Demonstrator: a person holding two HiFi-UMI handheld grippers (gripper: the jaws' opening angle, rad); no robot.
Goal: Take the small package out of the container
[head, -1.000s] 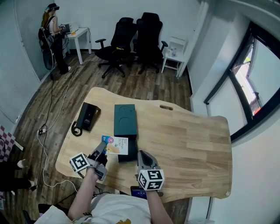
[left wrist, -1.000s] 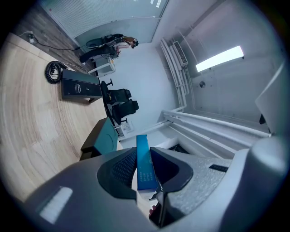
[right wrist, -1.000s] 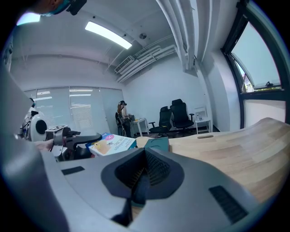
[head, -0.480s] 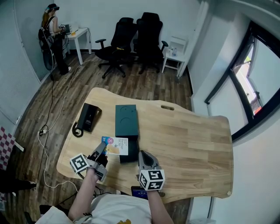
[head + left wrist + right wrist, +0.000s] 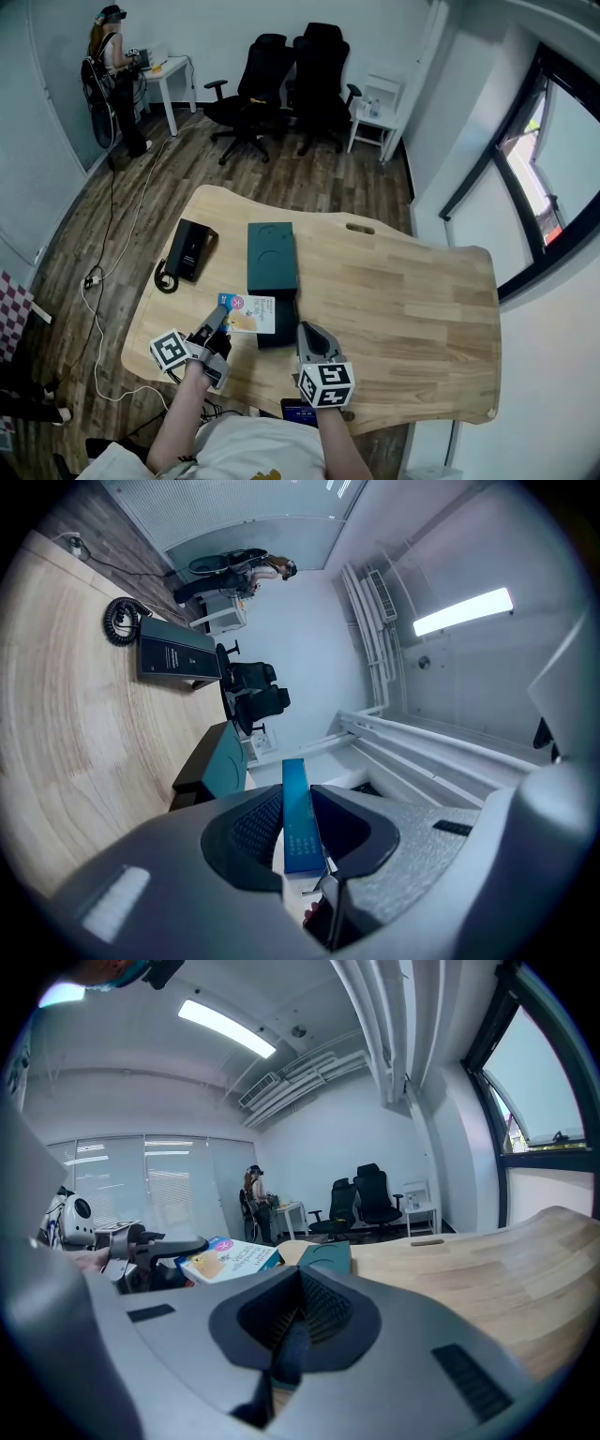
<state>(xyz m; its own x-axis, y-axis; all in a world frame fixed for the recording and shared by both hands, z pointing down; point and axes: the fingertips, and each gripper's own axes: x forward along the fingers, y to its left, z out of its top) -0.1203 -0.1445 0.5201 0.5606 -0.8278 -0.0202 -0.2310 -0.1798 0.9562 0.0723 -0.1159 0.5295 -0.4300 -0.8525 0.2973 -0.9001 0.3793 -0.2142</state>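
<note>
left tool (image 5: 217, 321) pinches the flat, blue-edged small package (image 5: 251, 312) by its edge. right tool (image 5: 307, 331) sits pressed together, open counter (image 5: 403, 300) beyond it.

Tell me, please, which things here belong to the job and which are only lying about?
For the job:
- small package, gripped in the jaws of the left gripper
- black container
- green lid

Lying about:
- telephone
- office chairs
</note>
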